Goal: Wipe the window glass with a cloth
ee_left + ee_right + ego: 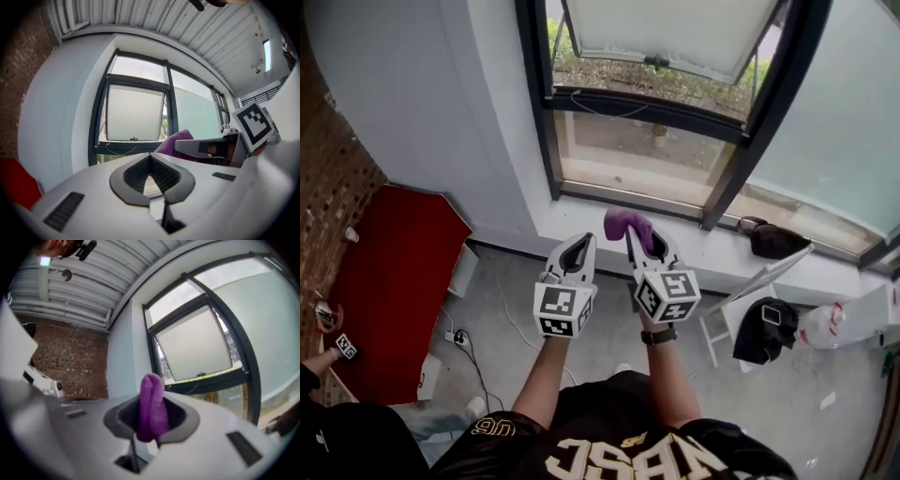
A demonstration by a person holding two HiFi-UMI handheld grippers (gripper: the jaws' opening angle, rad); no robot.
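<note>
While the right gripper (639, 242) clamps the cloth (623, 223) short of the window glass (628, 155), the left gripper (578, 247) is closed empty; wiping could be coming or finished.

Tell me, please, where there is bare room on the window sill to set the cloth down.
The sill lies bare from its left end to the black bag. The floor at right is crowded: a dark backpack and a plastic bag.
</note>
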